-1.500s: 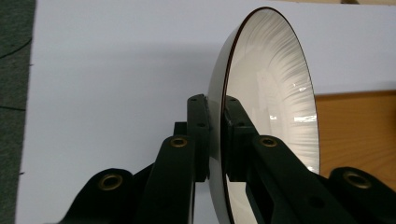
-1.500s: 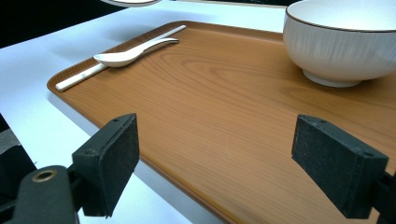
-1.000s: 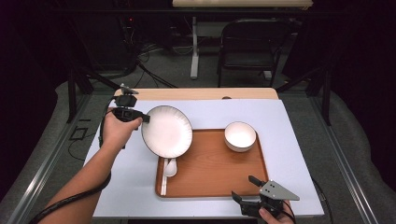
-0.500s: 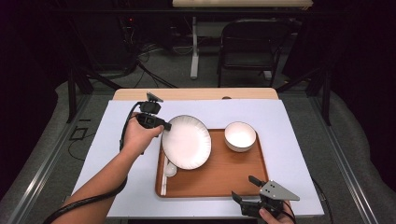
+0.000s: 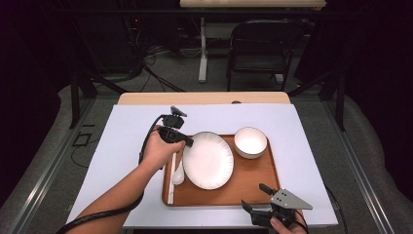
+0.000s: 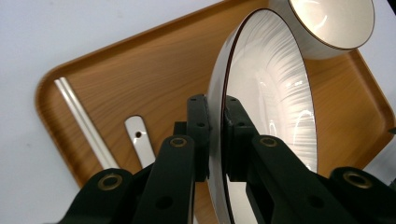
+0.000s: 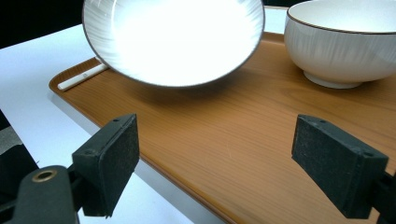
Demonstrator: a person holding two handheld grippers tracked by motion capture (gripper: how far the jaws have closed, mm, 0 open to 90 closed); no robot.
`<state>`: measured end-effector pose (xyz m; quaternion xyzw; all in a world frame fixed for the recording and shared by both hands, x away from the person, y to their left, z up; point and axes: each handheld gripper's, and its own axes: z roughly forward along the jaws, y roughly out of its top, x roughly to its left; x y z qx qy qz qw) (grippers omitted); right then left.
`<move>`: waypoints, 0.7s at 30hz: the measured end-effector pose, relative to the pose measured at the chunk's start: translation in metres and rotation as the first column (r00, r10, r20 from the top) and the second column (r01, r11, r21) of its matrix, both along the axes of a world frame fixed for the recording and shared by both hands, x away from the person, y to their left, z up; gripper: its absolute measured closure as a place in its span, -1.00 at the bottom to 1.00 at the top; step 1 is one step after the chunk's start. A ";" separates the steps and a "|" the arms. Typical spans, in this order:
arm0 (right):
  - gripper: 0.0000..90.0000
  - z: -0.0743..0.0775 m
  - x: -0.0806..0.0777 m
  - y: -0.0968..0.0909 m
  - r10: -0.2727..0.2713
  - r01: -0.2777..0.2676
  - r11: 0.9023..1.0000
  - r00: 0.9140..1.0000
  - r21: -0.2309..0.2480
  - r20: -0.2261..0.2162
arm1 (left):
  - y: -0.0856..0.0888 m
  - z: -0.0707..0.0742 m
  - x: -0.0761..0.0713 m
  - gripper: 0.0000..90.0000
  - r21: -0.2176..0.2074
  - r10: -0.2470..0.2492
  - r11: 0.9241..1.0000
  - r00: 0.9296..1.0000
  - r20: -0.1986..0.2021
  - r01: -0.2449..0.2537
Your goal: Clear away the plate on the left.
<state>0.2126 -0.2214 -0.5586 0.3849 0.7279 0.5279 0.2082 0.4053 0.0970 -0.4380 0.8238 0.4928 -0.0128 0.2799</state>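
A white ribbed plate (image 5: 208, 160) hangs tilted over the left half of the wooden tray (image 5: 253, 187). My left gripper (image 5: 182, 141) is shut on the plate's left rim; in the left gripper view the pads (image 6: 198, 116) pinch the rim of the plate (image 6: 271, 93). A white bowl (image 5: 250, 142) stands on the tray's back right. A white spoon (image 5: 178, 174) and white chopsticks (image 5: 171, 183) lie along the tray's left side. My right gripper (image 5: 255, 207) sits open at the table's front edge, short of the tray (image 7: 233, 135), with the plate (image 7: 173, 37) and bowl (image 7: 345, 42) beyond it.
The tray lies on a white table cover (image 5: 126, 146), with bare room to its left and behind it. A wooden table edge (image 5: 204, 97) shows at the back. A dark chair (image 5: 263, 44) and cables stand on the floor beyond.
The left hand has carried the plate rightward and down, from beside the tray's left end to over the tray. The right gripper has stayed in place.
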 end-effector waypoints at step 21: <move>-0.68 0.000 0.000 0.000 0.001 -0.001 1.000 1.000 0.004 -0.003 | -0.018 -0.034 -0.007 0.87 -0.043 -0.035 0.999 0.997 -0.074 0.032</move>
